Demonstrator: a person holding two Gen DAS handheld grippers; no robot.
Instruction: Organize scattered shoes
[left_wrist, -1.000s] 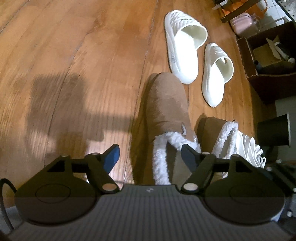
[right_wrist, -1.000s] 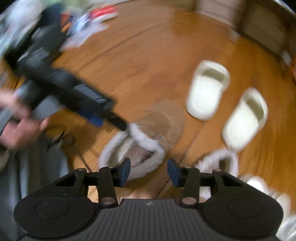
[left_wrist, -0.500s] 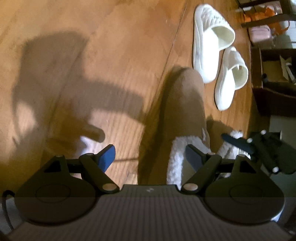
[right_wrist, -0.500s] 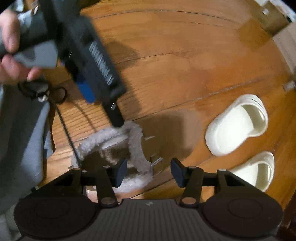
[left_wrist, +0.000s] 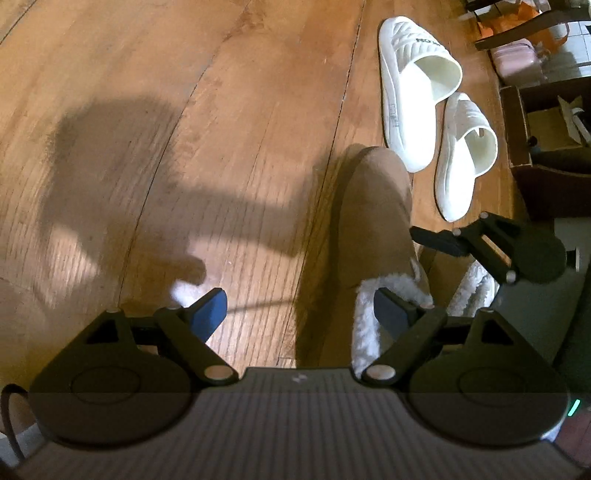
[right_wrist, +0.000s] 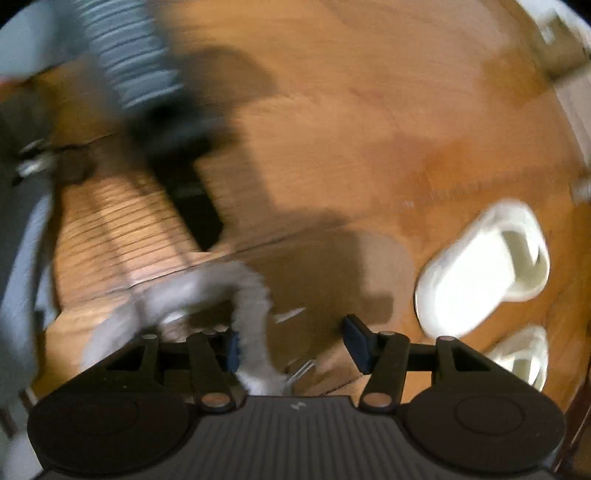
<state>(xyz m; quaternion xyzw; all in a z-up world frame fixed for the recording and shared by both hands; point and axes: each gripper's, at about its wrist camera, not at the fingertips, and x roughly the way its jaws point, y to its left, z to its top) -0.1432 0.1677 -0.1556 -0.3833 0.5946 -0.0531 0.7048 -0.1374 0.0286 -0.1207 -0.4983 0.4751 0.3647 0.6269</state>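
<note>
We hold the left hand-held gripper (left_wrist: 299, 314) wide beside the brown slipper (left_wrist: 373, 221), the right hand-held gripper (right_wrist: 291, 341) closing, unpressed, around its fleece cuff (right_wrist: 251, 306).

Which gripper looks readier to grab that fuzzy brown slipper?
Probably the right gripper: its closing jaws already straddle the brown slipper's fleece collar. The left gripper stands open with mostly bare floor between its jaws.
</note>
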